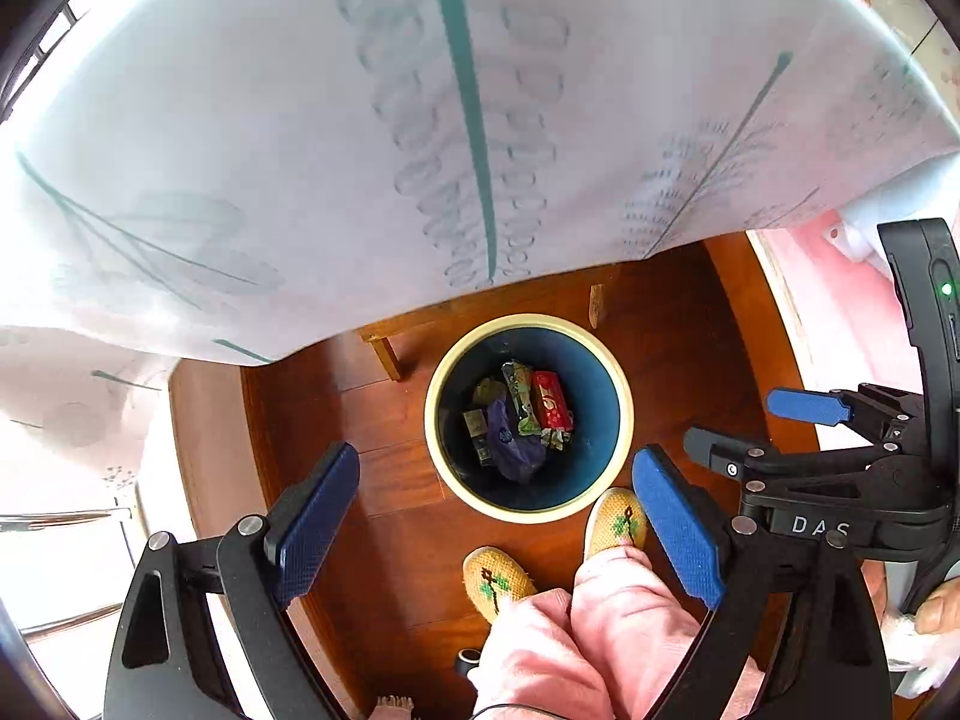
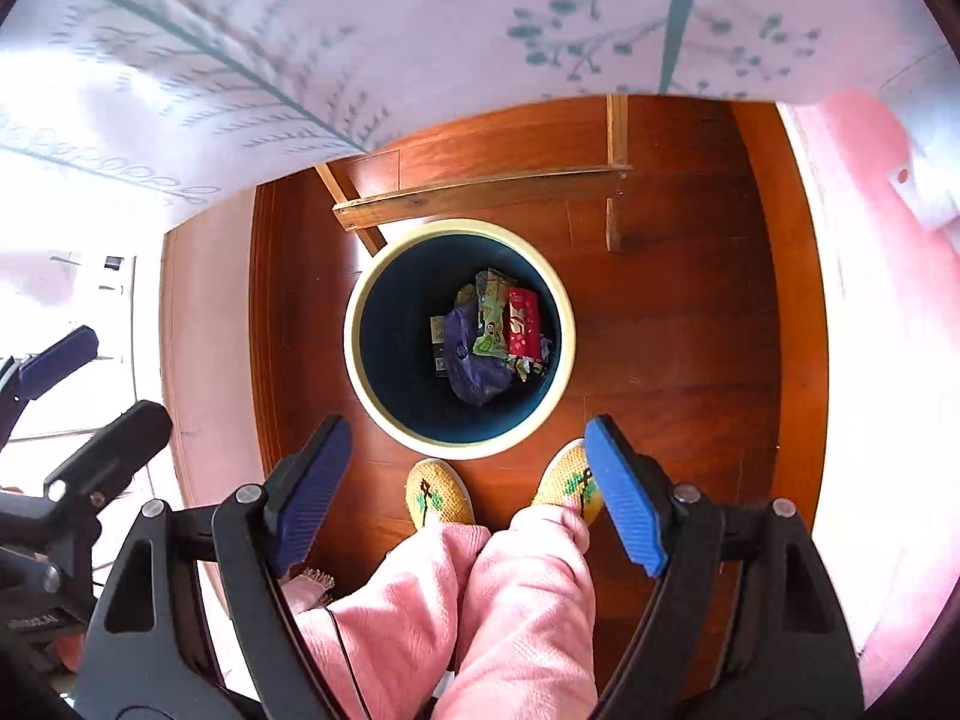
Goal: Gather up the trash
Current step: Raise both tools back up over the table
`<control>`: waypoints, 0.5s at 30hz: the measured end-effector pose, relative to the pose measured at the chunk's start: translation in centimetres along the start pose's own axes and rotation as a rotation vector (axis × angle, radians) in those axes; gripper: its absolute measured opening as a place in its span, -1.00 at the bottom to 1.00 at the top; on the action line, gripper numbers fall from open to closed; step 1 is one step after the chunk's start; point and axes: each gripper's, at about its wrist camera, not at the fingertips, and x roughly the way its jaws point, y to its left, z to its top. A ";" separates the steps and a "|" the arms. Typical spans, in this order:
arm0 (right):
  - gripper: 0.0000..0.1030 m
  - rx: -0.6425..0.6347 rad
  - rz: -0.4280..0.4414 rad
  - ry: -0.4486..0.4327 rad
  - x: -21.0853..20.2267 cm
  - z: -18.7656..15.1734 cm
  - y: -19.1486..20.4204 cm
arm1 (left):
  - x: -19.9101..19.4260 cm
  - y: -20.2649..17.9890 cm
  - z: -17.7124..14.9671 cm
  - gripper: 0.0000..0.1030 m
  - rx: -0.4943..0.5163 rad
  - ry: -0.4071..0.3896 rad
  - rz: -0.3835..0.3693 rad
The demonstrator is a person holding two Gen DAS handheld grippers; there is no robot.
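Cream-rimmed and dark blue inside, the round trash bin (image 1: 624,414) stands on the reddish wooden floor (image 1: 390,516), below both tongs. At its bottom lies a small heap of trash: a red packet (image 1: 551,399), a green wrapper (image 1: 521,397), a crumpled purple bag (image 1: 515,445) and a dark little box (image 1: 477,425). The left tongs (image 1: 495,525) gape wide with nothing between the blue pads, and in that view the bin shows through the gap. The right tongs (image 2: 468,495) also stand wide and hold nothing; they point steeply down, and the bin sits just above the gap in their view. The right tongs show at the right edge of the left wrist view, with a hand (image 1: 936,612) on the handle. The person's pink trouser legs (image 2: 480,600) and yellow knitted slippers (image 2: 438,495) stand just beside the near rim of the bin. A tabletop covered by a white cloth (image 1: 300,150) printed with grey-green leaf patterns overhangs the floor beyond the bin, and a wooden frame (image 2: 480,192) crosses the floor under it
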 end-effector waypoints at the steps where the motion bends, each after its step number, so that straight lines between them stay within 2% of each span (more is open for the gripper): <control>1: 0.51 -0.006 -0.003 0.000 -1.4 -0.2 0.4 | -1.6 0.2 0.4 0.81 -0.003 -0.008 -0.003; 7: 0.51 -0.046 -0.016 -0.063 -12.2 -0.3 3.7 | -11.8 2.2 2.2 0.81 -0.037 -0.086 -0.009; 10: 0.51 -0.056 -0.006 -0.123 -17.9 0.0 5.5 | -16.8 3.3 3.6 0.81 -0.058 -0.132 -0.022; 15: 0.51 -0.077 -0.026 -0.208 -25.8 0.9 8.4 | -23.4 4.3 6.1 0.81 -0.051 -0.188 0.009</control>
